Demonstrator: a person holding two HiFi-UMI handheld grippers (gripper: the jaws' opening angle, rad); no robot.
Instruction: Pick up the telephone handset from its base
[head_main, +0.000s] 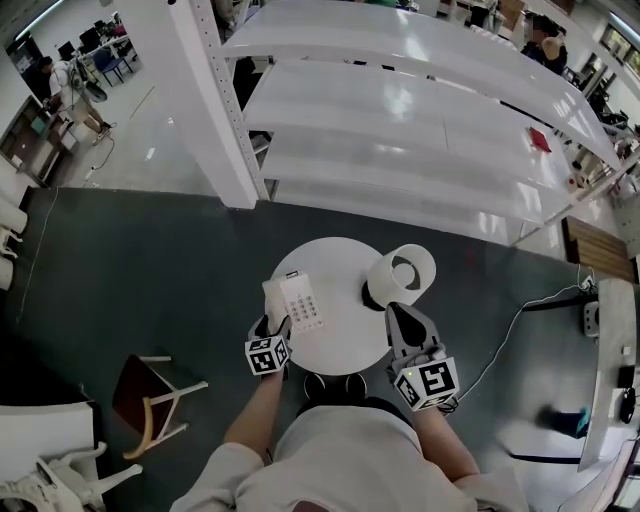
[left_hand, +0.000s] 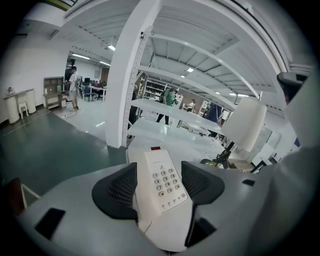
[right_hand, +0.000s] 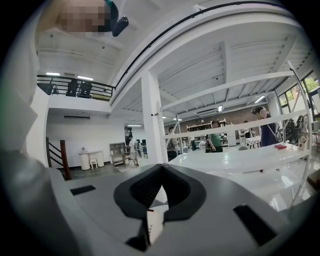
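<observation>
telephone white | table white | lamp white | floor dark grey-green | left hand-held gripper cube black-and-white squares

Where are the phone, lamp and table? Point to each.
phone (left_hand: 162, 182): left gripper view, on its keypad.
lamp (head_main: 382, 285): head view, on its shade.
table (head_main: 345, 262): head view, on its bare top.

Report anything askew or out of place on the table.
Nothing stands out: the telephone sits on the round table between the jaws of the left tool, the lamp beside it; nothing spilled or broken.
</observation>
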